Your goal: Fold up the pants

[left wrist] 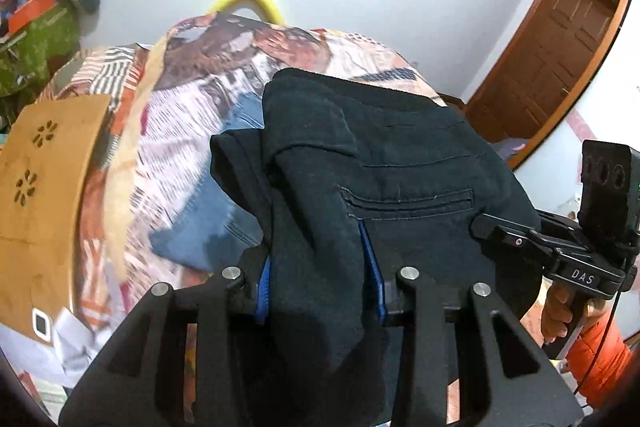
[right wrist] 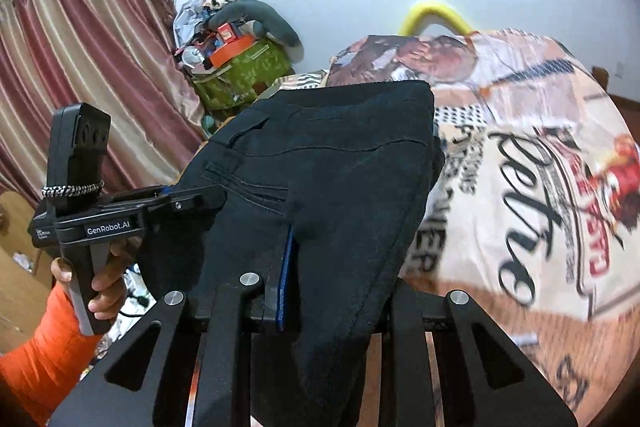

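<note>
Black pants (left wrist: 400,155) are held up in the air above the bed, stretched between both grippers, back pocket (left wrist: 408,201) facing the cameras. My left gripper (left wrist: 320,267) is shut on a thick fold of the pants at one edge; its blue pads (left wrist: 372,263) pinch the cloth. My right gripper (right wrist: 332,267) is shut on the other edge of the pants (right wrist: 340,155), cloth draped over the fingers. Each gripper shows in the other's view: the right gripper (left wrist: 508,239) at the right, the left gripper (right wrist: 188,203) at the left.
A bed with a patterned printed cover (right wrist: 540,187) lies below. A blue garment (left wrist: 208,219) lies on the bed. A wooden footboard (left wrist: 36,195) stands at left, a wooden door (left wrist: 560,59) at right. A cluttered green bag (right wrist: 244,71) and pink curtains (right wrist: 80,87) stand beyond.
</note>
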{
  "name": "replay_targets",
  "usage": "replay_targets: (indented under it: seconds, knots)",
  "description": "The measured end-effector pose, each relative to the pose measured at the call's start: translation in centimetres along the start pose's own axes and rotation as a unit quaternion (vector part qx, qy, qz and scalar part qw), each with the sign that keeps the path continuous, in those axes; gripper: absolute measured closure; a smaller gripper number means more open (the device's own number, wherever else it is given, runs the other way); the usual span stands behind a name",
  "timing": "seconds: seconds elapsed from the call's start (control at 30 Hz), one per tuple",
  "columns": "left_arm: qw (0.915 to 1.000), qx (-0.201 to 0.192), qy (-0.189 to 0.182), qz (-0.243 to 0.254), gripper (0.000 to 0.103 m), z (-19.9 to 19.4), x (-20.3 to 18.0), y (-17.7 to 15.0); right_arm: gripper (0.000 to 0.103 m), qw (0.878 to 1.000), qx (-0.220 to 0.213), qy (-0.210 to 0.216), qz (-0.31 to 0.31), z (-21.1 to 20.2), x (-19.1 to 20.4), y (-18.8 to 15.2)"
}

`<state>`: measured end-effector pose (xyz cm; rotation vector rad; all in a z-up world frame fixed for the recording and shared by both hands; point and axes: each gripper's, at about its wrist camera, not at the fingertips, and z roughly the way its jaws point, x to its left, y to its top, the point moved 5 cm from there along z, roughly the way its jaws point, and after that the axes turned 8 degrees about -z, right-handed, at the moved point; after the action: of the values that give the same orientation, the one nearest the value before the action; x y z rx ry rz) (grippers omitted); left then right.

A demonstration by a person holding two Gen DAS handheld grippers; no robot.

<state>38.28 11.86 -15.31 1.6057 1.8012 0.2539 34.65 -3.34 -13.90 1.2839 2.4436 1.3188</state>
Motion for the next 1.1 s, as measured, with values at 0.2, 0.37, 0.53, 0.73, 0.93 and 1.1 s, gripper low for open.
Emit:
replay_targets:
  seconds: [0.2,0.37,0.53,0.73,0.93,1.1]
  knots:
    - [0.9995,0.016,0.019,-0.019,0.065,4.3,3.9,2.1,0.084,1.000,0.011,-0.007,-0.012,4.6,-1.0,1.8]
    - [0.9983,0.035,0.041,-0.024,0.065,8.8,6.9,2.9,0.084,0.999,0.035,-0.016,-0.003,9.2,-2.6,2.0]
    - [0.9967,0.047,0.062,-0.025,0.065,13.7,9.2,3.9,0.084,0.998,0.053,-0.032,0.006,13.4,-4.3,1.7]
    - [0.9941,0.071,0.081,-0.017,0.064,18.1,11.1,2.6,0.083,0.995,0.079,-0.056,0.014,16.7,-5.9,0.8]
    - [0.9915,0.071,0.108,-0.012,0.051,18.8,11.7,1.0,0.075,0.990,0.122,-0.077,-0.003,18.0,-6.1,-1.1]
    - [0.9873,0.062,0.146,-0.002,0.040,16.8,11.4,0.6,0.067,0.985,0.140,-0.096,0.015,16.6,-6.5,-1.8]
